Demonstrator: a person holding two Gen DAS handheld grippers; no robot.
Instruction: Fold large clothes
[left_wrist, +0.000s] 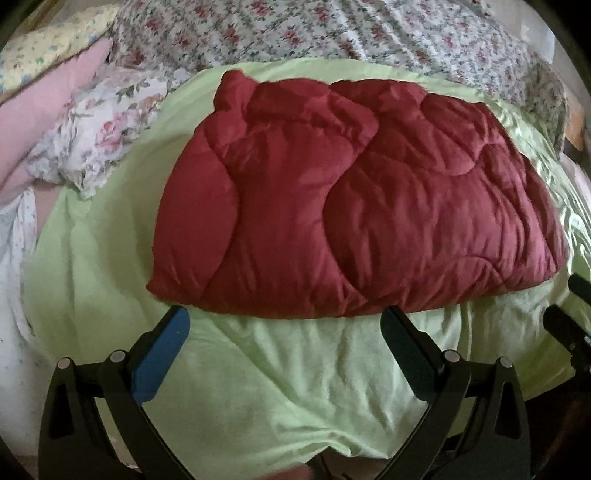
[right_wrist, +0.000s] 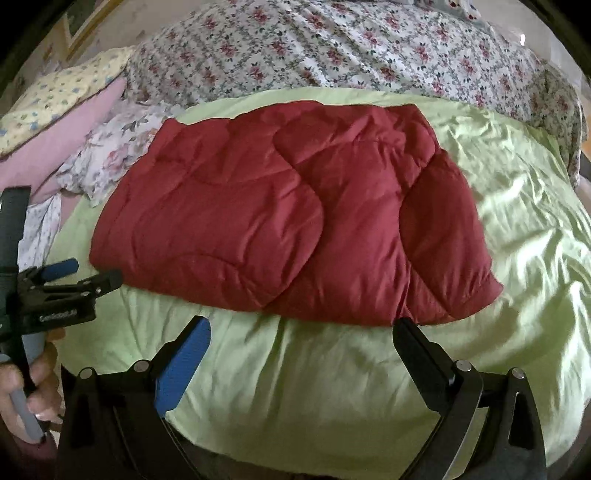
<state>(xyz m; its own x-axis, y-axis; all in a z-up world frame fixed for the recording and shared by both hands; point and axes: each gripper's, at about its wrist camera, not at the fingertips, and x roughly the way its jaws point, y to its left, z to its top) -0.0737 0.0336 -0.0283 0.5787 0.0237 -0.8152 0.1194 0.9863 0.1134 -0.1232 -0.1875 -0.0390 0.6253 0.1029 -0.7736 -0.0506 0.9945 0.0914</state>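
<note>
A dark red quilted piece (left_wrist: 354, 206) lies folded into a thick rectangle on the light green sheet (left_wrist: 288, 369). My left gripper (left_wrist: 286, 314) hangs open just in front of its near edge, with nothing between the blue pad and the black finger. In the right wrist view the same red piece (right_wrist: 280, 221) lies ahead, and my right gripper (right_wrist: 302, 324) is open before its near edge, empty. The left gripper (right_wrist: 88, 275) also shows there at the far left, held by a hand (right_wrist: 22, 384), off the red piece's left corner.
A flowered cover (right_wrist: 369, 48) lies bunched across the back of the bed. Pink and yellow pillows (left_wrist: 44, 96) and a flowered cloth (left_wrist: 103, 133) sit at the left. Bare green sheet (right_wrist: 524, 221) spreads to the right of the red piece.
</note>
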